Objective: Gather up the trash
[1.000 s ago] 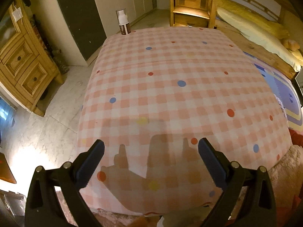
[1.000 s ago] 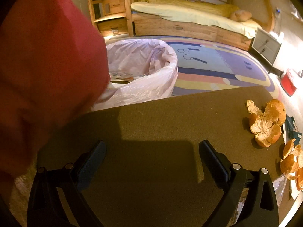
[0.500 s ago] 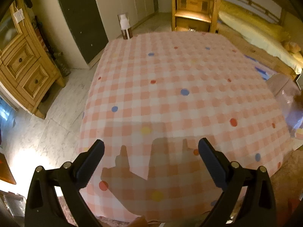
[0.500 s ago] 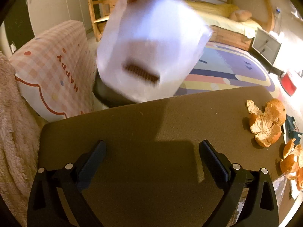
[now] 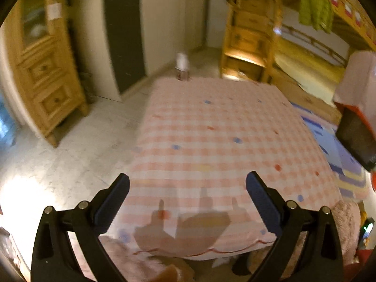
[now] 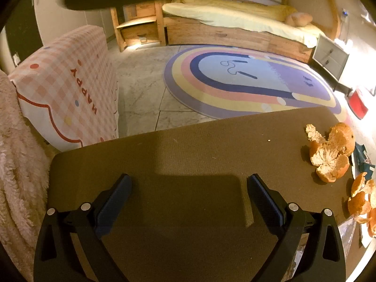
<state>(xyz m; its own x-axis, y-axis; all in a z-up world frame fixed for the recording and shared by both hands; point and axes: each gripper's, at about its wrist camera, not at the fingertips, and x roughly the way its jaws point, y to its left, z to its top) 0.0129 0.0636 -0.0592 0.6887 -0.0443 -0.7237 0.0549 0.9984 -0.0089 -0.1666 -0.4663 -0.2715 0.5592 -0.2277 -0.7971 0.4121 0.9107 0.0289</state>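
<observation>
Lying on the counter: we see orange peels at the right edge of the brown counter, more peel pieces just beside.
Right gripper: our fingers spread wide, empty, over bare counter, well apart from the peels.
Left gripper: fingers wide, empty, above a checked pink cover.

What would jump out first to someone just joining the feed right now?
Orange peels lie scattered at the right edge of the brown tabletop, more than the open right gripper could take in one grab. Beyond the table, a rainbow rug covers the floor in front of a wooden bed. The open left gripper hovers over a pink checked cushion with coloured dots, holding nothing.
</observation>
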